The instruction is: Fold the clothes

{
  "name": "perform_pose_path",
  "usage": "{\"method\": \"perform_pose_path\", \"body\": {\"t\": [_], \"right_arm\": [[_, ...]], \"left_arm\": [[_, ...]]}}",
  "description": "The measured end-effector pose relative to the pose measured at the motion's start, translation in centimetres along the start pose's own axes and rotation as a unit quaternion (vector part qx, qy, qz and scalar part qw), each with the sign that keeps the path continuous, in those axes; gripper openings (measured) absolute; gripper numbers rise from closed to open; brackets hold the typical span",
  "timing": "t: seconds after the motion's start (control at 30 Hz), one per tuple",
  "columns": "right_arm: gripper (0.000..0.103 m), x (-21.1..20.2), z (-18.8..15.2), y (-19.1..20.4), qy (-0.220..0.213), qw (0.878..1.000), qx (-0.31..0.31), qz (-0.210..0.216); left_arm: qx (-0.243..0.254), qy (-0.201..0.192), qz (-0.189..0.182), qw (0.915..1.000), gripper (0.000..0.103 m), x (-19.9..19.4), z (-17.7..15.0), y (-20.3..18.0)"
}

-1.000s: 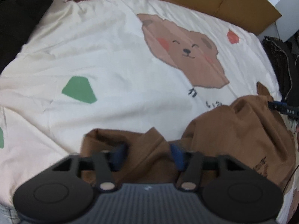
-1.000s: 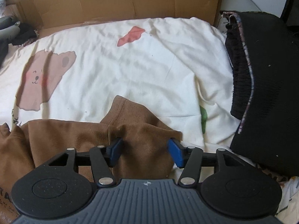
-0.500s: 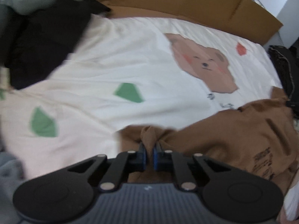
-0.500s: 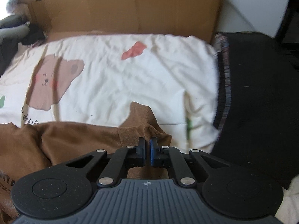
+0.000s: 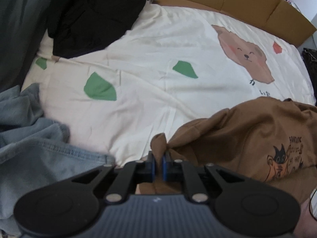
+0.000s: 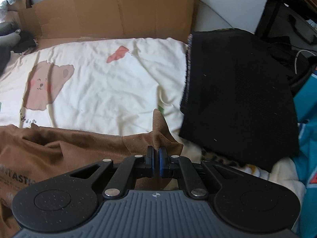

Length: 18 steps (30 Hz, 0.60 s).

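A brown T-shirt with a cartoon print lies bunched at the near edge of a cream bedsheet with a bear picture. My left gripper is shut on one end of the shirt's edge, a fold of cloth sticking up between the blue pads. In the right wrist view the same brown shirt stretches to the left, and my right gripper is shut on its other end, a point of fabric poking up above the pads. The shirt hangs slack between the two grippers.
A black garment and blue denim lie at the left of the sheet. A folded black knit garment lies at the right, with teal cloth beyond it. Cardboard walls stand at the far side.
Both grippers were open around the shirt's edge one second ago and have since shut on it. They have lifted and pulled apart, the left moving left, the right moving right.
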State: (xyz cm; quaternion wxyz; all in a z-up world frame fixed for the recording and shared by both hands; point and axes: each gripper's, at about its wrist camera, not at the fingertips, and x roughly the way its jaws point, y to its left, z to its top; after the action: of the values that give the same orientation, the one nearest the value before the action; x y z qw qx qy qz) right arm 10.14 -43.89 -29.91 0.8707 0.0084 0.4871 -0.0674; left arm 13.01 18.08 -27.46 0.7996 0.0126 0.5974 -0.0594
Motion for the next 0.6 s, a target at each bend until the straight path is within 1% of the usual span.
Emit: {"method": "perform_pose_path", "body": {"t": [0.13, 0.37, 0.47, 0.6], "right_arm": [[0.003, -1.0, -0.8, -1.0, 0.009, 1.0, 0.013, -0.015], [0.002, -2.7, -1.6, -2.2, 0.012, 0.999, 0.031, -0.03], [0.002, -3.5, -0.8, -1.8, 0.002, 0.999, 0.023, -0.029], [0.002, -4.9, 1.2, -1.4, -0.023, 0.999, 0.016, -0.026]], "left_arm": [[0.0, -0.002, 0.006, 1.0, 0.007, -0.6, -0.8, 0.5], [-0.006, -0.02, 0.019, 0.9996, 0.007, -2.7, -1.4, 2.1], [-0.005, -0.034, 0.022, 0.9991, 0.007, -4.1, -0.8, 2.7], [-0.002, -0.067, 0.029, 0.9973, 0.007, -6.6, 0.5, 3.0]]}}
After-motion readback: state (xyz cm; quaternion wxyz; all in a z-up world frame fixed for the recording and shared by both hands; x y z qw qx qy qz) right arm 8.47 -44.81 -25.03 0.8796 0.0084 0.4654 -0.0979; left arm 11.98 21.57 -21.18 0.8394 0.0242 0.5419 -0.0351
